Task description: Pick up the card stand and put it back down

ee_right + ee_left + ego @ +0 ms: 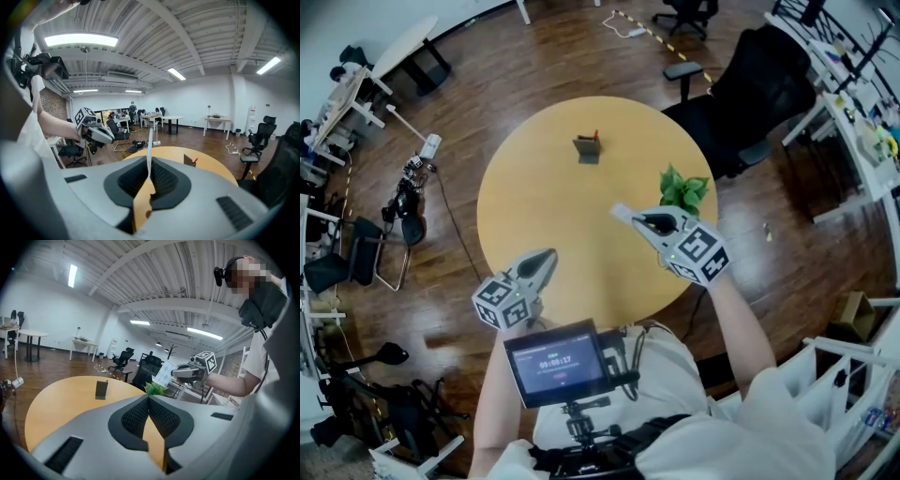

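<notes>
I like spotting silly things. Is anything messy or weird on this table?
Nothing is spilled or broken. The card stand stands upright on the round table, and the plant sits near its edge. One odd bit: a white card is pinched in the right gripper, away from the stand.

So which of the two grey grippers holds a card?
The right gripper: a thin white card is pinched between its jaws. The left gripper is shut on nothing.

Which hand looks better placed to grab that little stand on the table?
Probably left: the left gripper has empty fingers, while the right gripper pinches a card. Both are short of the stand.
</notes>
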Demonstrator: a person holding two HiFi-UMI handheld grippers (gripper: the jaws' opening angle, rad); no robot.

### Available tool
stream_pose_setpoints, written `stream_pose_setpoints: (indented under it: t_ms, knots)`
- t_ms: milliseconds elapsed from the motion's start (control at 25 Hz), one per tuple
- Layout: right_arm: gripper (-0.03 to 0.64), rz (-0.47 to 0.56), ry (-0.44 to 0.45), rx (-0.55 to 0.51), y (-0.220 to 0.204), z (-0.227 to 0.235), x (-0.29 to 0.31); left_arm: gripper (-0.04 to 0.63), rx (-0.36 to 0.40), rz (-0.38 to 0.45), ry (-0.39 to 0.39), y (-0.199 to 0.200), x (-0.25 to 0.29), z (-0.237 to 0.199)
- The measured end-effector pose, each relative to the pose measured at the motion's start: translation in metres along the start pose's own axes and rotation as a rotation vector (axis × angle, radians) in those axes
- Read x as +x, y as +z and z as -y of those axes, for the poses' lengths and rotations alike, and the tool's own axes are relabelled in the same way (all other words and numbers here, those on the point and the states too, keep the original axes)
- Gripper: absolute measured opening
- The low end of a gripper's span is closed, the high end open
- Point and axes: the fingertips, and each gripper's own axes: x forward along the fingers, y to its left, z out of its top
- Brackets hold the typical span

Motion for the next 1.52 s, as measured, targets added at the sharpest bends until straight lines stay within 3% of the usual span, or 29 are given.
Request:
stream_pose_setpoints:
  t_ms: [1520]
  knots:
    - [0.028, -0.130, 0.045, 0.035, -0.117, 0.003, 0.064, 0.000, 0.022, -0.103, 0.018, -0.059, 0.027, -0.026]
